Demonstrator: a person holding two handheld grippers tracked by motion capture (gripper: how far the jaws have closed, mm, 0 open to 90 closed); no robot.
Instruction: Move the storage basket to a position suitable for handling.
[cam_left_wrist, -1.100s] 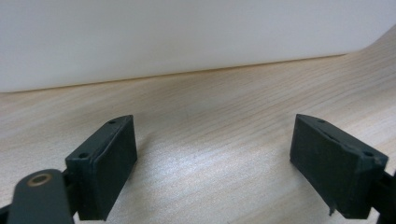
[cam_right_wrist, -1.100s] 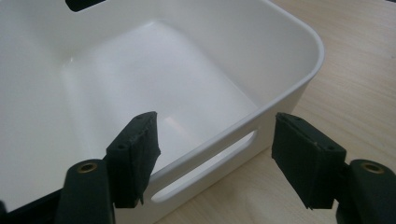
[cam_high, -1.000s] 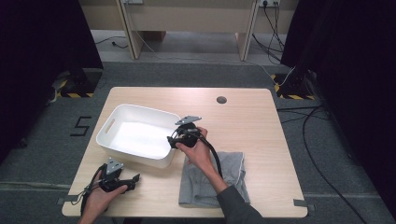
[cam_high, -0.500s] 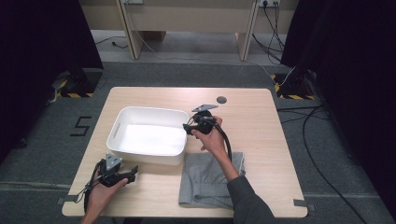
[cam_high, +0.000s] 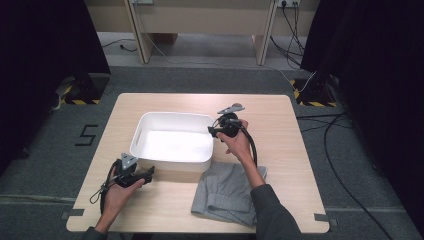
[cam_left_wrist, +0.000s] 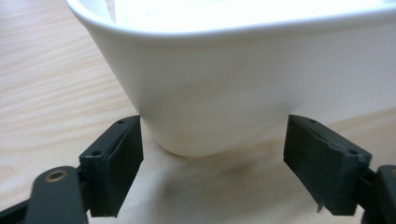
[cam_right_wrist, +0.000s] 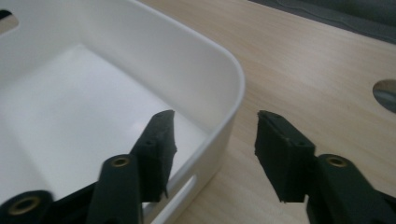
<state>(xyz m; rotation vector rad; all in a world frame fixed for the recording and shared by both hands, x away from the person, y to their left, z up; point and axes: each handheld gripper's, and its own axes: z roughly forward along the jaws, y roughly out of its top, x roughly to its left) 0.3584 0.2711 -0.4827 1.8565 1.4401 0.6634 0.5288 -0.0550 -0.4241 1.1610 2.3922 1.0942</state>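
- the desk (cam_high: 280, 107) is a pale wooden top; near its middle, a little to the left, stands the white plastic bin (cam_high: 172, 145), open side up and with nothing in it that i can see.
- a grey folded cloth (cam_high: 227, 192) lies flat on the desk just near and right of the bin, its edge by the bin's near right corner; the right forearm passes over it.
- the bin looks stiff, thin-walled and light, with smooth glossy sides that may slip under the pads. i judge the rolled rim and the handle slot (cam_right_wrist: 180, 196) in the right end wall are the best places to take hold, with one jaw inside and one outside the wall.
- since it is wide, a hold at both ends would probably keep it level; a single pinch at one end might let it tip.
- the right claw (cam_high: 215, 131) is at the bin's right end wall. in the right gripper view its jaws straddle the rim (cam_right_wrist: 236, 79), one over the inside and one over the desk side. they have just been closing, with the wall between them, yet gaps show on both sides, so it grips nothing so far.
- the left claw (cam_high: 148, 175) is low on the desk at the bin's near left corner (cam_left_wrist: 187, 140), jaws wide apart on either side of that rounded corner. they have just been closing a little; the left pad (cam_left_wrist: 114, 163) looks very close to the wall, the other is apart, and nothing is held.
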